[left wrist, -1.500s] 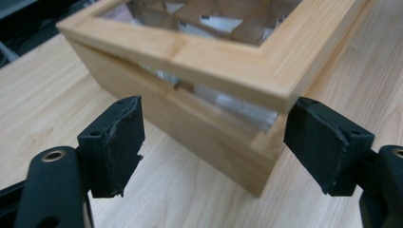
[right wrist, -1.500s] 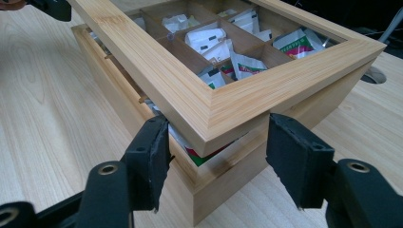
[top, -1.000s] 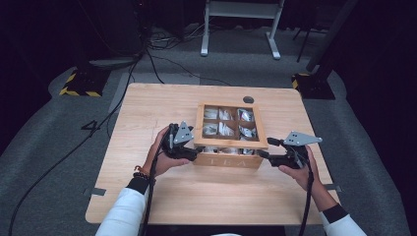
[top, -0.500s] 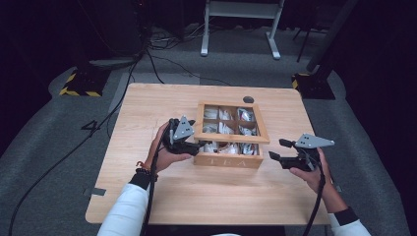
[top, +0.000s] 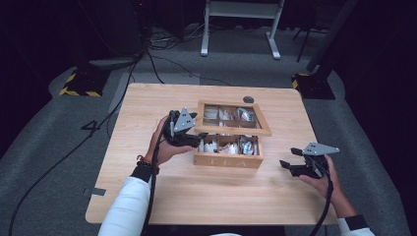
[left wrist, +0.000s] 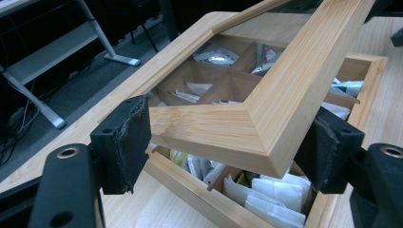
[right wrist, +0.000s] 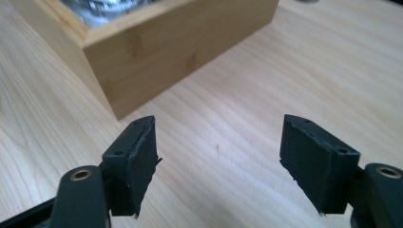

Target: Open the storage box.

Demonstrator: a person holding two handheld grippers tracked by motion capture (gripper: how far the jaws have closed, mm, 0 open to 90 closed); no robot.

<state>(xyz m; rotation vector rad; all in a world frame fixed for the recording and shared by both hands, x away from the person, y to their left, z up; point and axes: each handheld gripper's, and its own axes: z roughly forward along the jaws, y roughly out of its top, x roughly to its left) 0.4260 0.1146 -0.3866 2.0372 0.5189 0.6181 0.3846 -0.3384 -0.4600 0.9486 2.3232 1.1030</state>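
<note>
Setting: pale wooden desk (top: 147,196) at centre of the high view, dark floor and cables beyond.
Box: wooden tea box (top: 227,158) at mid-frame on the desk, compartments packed with white sachets (left wrist: 266,190).
Lid: glass-paned wooden lid (top: 231,118) raised partway, front edge lifted off the box, far edge apparently hinged.
Left gripper: left gripper (top: 189,135) at centre-left of the high view, against the lid's near left corner.
Left fingers: wide apart, one pad on each side of the lid's corner (left wrist: 237,128) in the left gripper view; corner between them, firm contact not clear, lid likely propped rather than pinched.
Right gripper: right gripper (top: 295,166) at lower right of the high view, near the box's right end, apart from it.
Right fingers: spread wide above bare desk, holding nothing; box corner (right wrist: 138,61) at upper left of the right gripper view.
Handling, judged: lid stiff and light but glazed, so fragile if dropped; smooth bamboo likely slippery under pads.
Hold, judged: best on the wooden frame near the front corner, never on the pane.
Sachets, judged: light, soft, crushable; best pinched at an upper edge.
</note>
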